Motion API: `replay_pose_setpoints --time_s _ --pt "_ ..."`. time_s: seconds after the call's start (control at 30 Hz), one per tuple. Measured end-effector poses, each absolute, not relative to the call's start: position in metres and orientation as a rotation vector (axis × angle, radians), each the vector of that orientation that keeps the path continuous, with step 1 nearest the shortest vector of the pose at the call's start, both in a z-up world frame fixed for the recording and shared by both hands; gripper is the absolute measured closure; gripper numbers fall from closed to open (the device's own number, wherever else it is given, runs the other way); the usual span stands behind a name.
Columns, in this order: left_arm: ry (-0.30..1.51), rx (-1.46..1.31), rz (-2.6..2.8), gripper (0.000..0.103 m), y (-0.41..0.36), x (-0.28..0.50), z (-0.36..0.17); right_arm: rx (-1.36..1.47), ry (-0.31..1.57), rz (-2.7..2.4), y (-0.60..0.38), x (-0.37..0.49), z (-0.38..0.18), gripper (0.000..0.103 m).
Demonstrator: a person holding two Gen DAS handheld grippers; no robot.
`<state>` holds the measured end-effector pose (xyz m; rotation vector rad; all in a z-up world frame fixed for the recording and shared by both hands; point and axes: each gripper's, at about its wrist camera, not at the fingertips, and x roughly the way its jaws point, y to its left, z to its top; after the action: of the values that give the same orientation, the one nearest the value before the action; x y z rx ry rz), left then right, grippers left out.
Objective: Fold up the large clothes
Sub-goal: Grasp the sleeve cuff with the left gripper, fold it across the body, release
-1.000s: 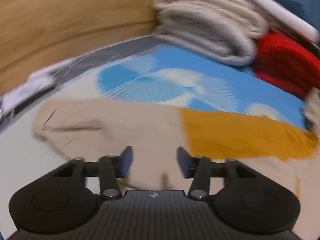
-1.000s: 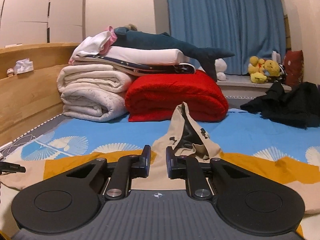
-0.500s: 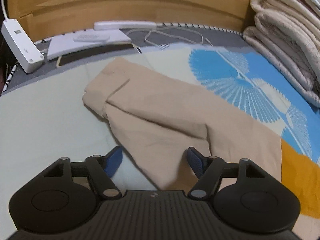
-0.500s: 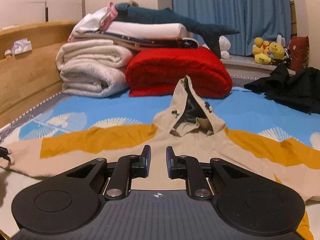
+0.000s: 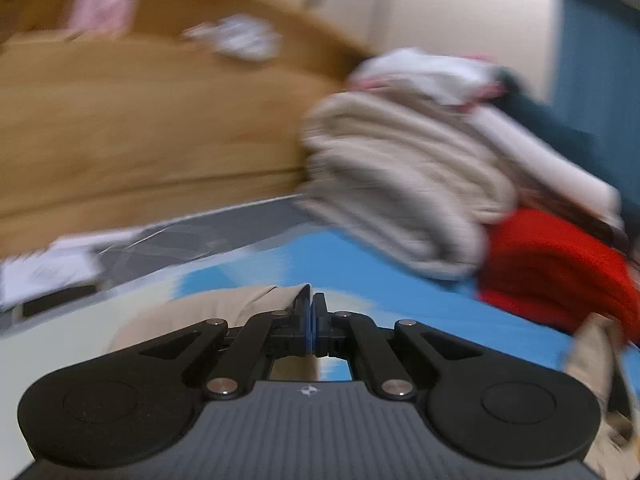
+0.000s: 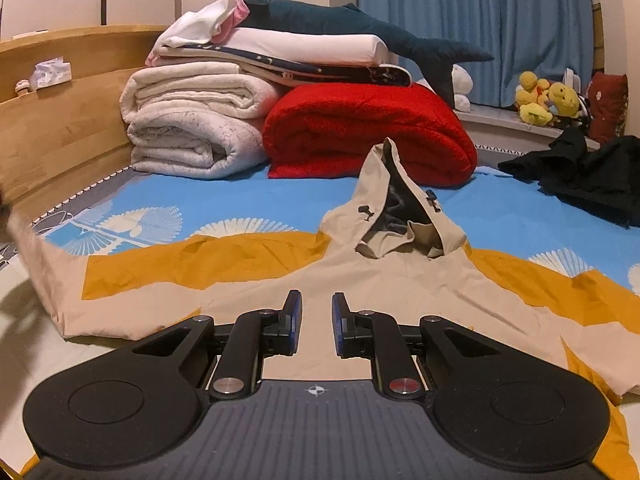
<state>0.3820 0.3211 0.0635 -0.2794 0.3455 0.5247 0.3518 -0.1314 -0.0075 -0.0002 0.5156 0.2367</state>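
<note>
A beige and mustard hooded jacket (image 6: 380, 276) lies spread on the bed, its hood (image 6: 394, 208) standing up in the middle. My right gripper (image 6: 316, 320) is open and empty, low over the jacket's body just before the hood. My left gripper (image 5: 311, 314) is shut on the beige sleeve (image 5: 224, 308) and holds it lifted. In the right wrist view the sleeve end (image 6: 28, 248) rises at the far left edge. The left wrist view is blurred by motion.
Folded white blankets (image 6: 196, 128) and a red blanket (image 6: 368, 132) are stacked at the back, with a plush shark (image 6: 360, 28) on top. A wooden headboard (image 6: 60, 120) runs along the left. Black clothing (image 6: 592, 176) lies at the right.
My left gripper has closed on the sleeve and lifted it, swinging toward the blankets. The right gripper has risen a little and stays open.
</note>
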Motion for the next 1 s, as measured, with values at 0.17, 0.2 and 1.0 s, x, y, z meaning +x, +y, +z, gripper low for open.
replay_pose_setpoints --time_s 0.17,0.2,1.0 --pt "0.373 -0.268 0.362 0.103 0.259 0.395 0.075 -0.009 0.498 0.236 -0.13 0.347 -0.001 0.091" --pt "0.384 -0.269 0.336 0.103 0.249 0.397 0.075 -0.013 0.493 0.236 -0.13 0.346 0.001 0.091" --pt "0.577 -0.091 -0.115 0.06 0.029 0.425 0.045 0.036 0.585 0.048 -0.192 0.355 -0.01 0.09"
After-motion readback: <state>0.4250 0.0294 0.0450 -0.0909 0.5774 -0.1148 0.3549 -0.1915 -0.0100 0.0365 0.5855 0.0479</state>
